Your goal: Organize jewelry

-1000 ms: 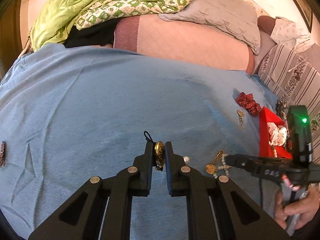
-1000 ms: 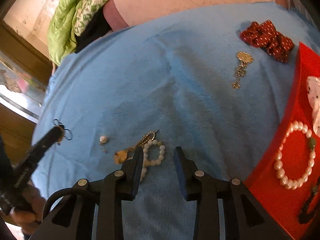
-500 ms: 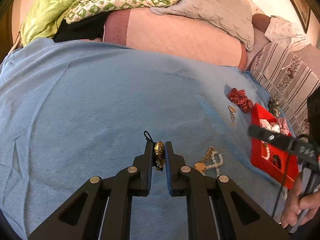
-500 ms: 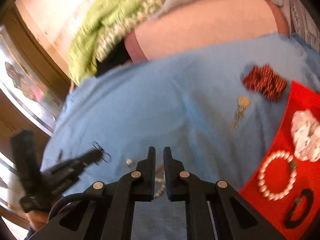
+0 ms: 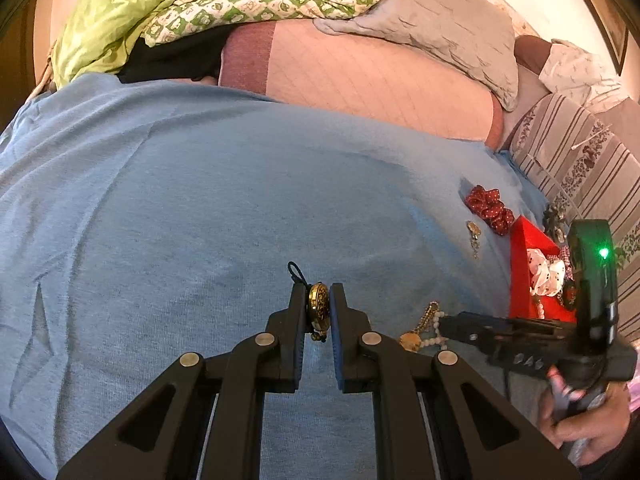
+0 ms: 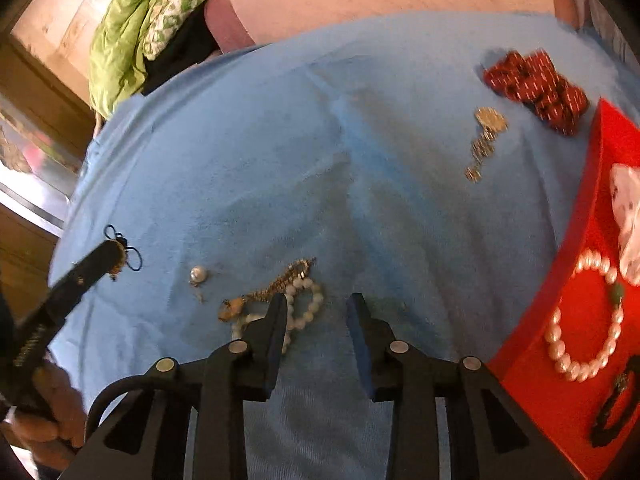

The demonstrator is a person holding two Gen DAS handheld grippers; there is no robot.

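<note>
Over the blue blanket [image 5: 200, 200], my left claw [image 5: 318, 304] pinches a gold pendant [image 5: 319, 307], while my right claw [image 6: 316, 312] gapes above white beads [image 6: 308, 304].

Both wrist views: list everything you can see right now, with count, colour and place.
Pendant: one, gold on black cord, clamped in left gripper.
Bead bracelet: one, white, on blue sheet, tangled with gold chain.
Pearl earring: one, white, on sheet.
Charm: one, gold, near scrunchie.
Scrunchie: one, red, by tray.
Tray: one, red, right; holds pearl bracelet, white scrunchie, black clip.
Left gripper: shut.
Right gripper: open, over beads.
</note>
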